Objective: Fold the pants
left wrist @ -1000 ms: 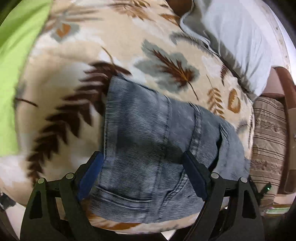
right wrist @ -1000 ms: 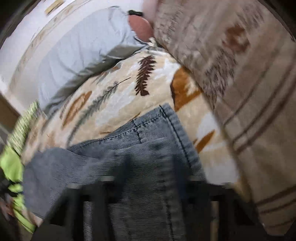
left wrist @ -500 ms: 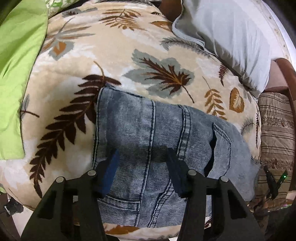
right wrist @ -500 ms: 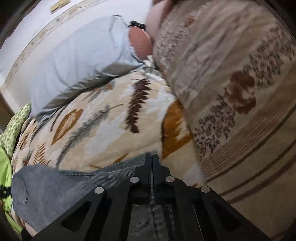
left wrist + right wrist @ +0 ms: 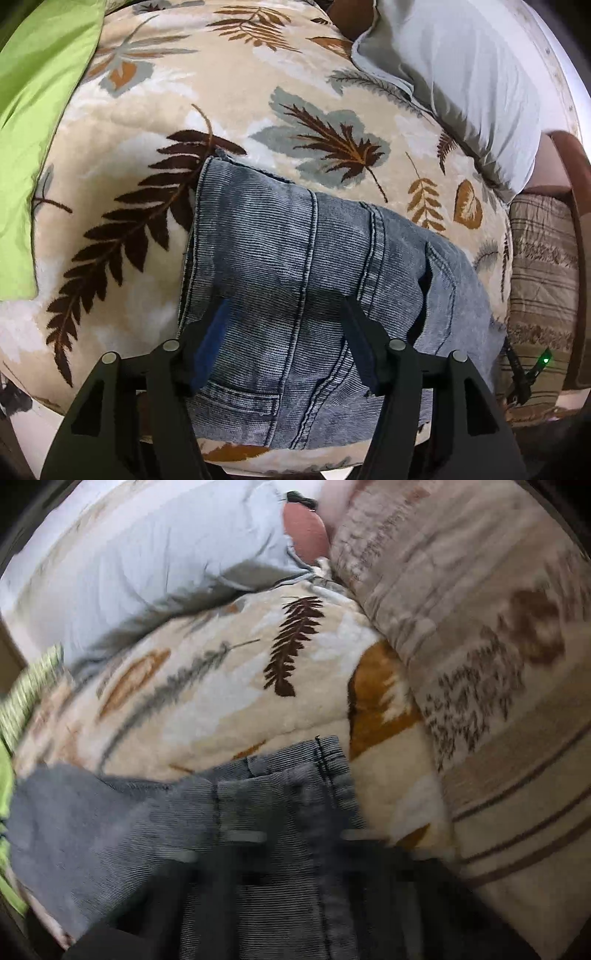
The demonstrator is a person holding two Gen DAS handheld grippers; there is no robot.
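Folded blue-grey corduroy-textured jeans (image 5: 303,280) lie on a leaf-print blanket (image 5: 155,147) covering the bed, a grey pillow (image 5: 461,81) at two o'clock and a green cloth (image 5: 33,110) at nine. The left gripper (image 5: 286,328) hovers over the jeans, its fingers (image 5: 212,339) spreading apart, clasping nothing. The right gripper (image 5: 295,853) is smeared by blur at six o'clock; its fingers are clenched together, and whether denim is caught between them is unclear.

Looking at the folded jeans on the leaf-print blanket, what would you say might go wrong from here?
1. The jeans lie close to the near edge of the leaf-print blanket; a nudge might slide them off.
2. The left gripper straddles the denim as its fingers open; the blue pad could snag and lift the top layer.
3. The right wrist view is blurred, so where the right gripper meets the fold cannot be judged.
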